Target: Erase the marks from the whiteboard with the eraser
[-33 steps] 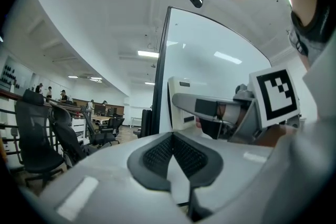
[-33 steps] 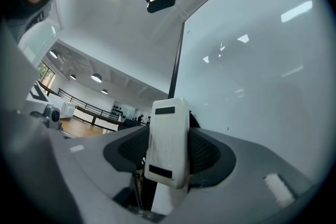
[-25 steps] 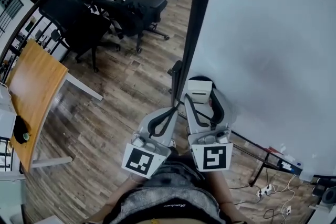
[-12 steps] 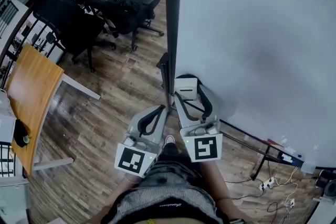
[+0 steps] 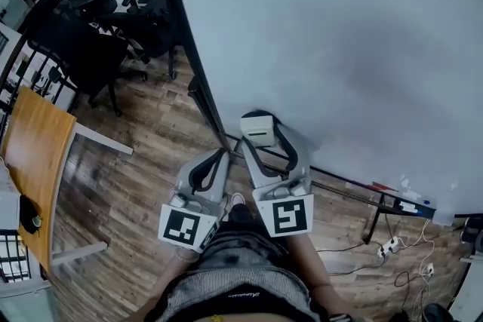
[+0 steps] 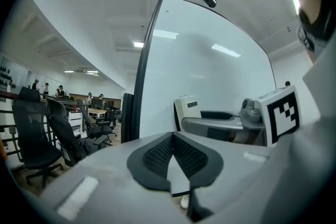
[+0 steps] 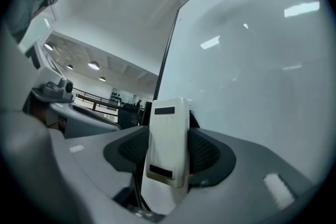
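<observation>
- The right gripper (image 5: 264, 141) pinches the eraser (image 5: 258, 129) by its long sides at frame centre, likely so that its pad can lie flat against the whiteboard (image 5: 339, 49).
- The eraser's long axis runs along the jaws and points up-frame, at the board's lower edge.
- The left gripper (image 5: 213, 161), jaws pressed together and empty, hangs just to the left, out of the way.

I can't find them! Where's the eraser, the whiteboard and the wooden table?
eraser (image 7: 167, 144): right gripper view, its white back.
whiteboard (image 5: 339, 34): head view, bare white surface.
wooden table (image 5: 38, 162): head view, its top.
</observation>
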Demonstrator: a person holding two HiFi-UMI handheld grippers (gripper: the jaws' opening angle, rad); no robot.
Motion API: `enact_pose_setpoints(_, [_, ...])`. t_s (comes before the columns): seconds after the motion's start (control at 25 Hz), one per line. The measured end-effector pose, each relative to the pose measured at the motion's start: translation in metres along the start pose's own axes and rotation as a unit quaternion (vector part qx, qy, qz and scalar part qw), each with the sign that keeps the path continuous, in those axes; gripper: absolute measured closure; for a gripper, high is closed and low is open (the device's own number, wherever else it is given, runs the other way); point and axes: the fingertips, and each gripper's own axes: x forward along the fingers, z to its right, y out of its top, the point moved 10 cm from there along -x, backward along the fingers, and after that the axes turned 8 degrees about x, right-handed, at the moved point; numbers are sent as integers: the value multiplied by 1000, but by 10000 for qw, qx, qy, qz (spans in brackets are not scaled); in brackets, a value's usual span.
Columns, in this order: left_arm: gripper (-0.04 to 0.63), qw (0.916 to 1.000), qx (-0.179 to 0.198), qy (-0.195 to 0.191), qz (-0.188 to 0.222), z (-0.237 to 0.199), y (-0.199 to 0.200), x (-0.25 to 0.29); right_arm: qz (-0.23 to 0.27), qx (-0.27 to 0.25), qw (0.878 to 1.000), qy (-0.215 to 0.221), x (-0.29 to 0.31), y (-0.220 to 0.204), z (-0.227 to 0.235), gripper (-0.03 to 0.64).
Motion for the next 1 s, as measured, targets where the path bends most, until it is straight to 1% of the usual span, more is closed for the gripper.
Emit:
enact_pose_setpoints(0.2, [592,9999,-12,-157,25,21,5,16,-44,-52,9999,-147,-24,4,18,374])
enact_pose_setpoints(0.32, [592,9996,-11,-293,16,38,8,29,-73,-55,9995,-307,-44,5,32,374])
enact_pose_setpoints(0.68, [592,9976,11,-684,-42,113,24,62,-201,-151,9974,-671,-113,11,84,374])
enact_pose_setpoints(0.88, [592,9959,59,-900,-54,152,32,83,-143,-187,9967,-780,-144,15,111,374])
enact_pose_setpoints(1.0, [592,9948,79,-1014,-66,172,35,93,-85,-177,9956,-917,-164,16,127,374])
